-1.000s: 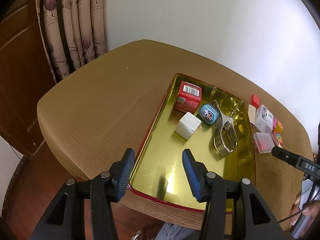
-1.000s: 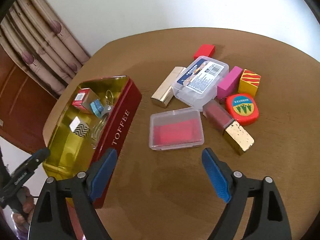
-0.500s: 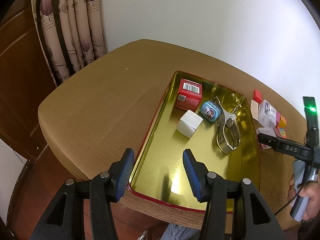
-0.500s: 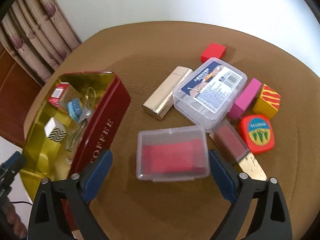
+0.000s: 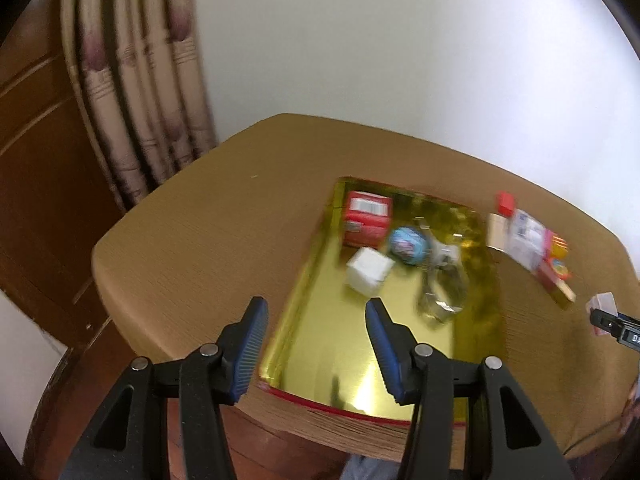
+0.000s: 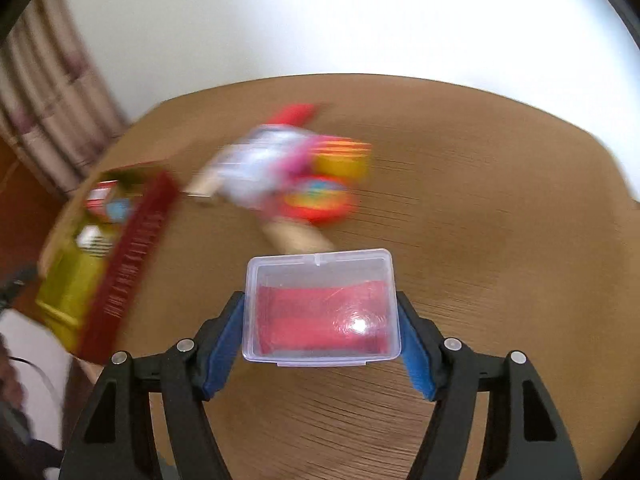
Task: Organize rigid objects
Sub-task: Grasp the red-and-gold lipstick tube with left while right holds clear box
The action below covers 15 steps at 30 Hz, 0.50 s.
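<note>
White wall and a brown table (image 6: 460, 168) frame our view. Our right gripper (image 6: 320, 320) has just been closing; its fingers (image 6: 226, 340) now press both sides of the clear box (image 6: 320, 308), which sits sharp against the blurred table. Our left gripper (image 5: 316, 344) hangs half open and empty above the near end of the tin (image 5: 360, 376), which holds a red carton (image 5: 368, 220) and a white cube (image 5: 368, 276).

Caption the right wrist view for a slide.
Right tongs close on a clear plastic box with red contents, above the table.
</note>
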Tool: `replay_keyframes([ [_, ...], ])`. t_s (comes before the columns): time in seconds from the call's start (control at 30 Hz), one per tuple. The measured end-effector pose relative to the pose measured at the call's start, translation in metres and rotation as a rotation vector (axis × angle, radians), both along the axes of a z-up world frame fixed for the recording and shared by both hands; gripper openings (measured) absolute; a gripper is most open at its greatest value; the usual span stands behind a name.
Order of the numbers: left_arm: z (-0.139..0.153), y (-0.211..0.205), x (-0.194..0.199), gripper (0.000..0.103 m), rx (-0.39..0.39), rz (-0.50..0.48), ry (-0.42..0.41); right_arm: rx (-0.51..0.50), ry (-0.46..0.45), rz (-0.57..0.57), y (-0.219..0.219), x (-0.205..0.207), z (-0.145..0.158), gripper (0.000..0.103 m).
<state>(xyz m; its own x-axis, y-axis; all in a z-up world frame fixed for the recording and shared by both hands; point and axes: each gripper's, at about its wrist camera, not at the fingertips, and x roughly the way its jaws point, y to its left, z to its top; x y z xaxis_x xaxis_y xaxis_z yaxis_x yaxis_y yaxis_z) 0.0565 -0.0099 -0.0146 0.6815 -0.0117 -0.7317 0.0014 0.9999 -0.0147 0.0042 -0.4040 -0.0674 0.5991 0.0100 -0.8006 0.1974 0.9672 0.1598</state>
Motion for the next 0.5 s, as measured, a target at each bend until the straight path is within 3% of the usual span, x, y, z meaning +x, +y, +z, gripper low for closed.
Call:
replay_keyframes([
  [0.13, 0.011, -0.026, -0.005, 0.052, -0.122, -0.153, 0.064, -0.054, 0.028, -0.119, -0.063, -0.027, -0.012, 0.068],
  [0.27, 0.006, -0.076, 0.001, 0.052, -0.207, -0.281, 0.175, -0.104, 0.017, -0.163, -0.092, -0.039, -0.024, 0.068],
  [0.37, 0.001, -0.121, 0.011, 0.052, -0.270, -0.330, 0.248, -0.132, 0.002, -0.172, -0.103, -0.038, -0.033, 0.068],
  [0.5, -0.006, -0.181, 0.034, 0.052, -0.307, -0.344, 0.315, -0.083, -0.026, -0.179, -0.116, -0.037, -0.041, 0.068],
])
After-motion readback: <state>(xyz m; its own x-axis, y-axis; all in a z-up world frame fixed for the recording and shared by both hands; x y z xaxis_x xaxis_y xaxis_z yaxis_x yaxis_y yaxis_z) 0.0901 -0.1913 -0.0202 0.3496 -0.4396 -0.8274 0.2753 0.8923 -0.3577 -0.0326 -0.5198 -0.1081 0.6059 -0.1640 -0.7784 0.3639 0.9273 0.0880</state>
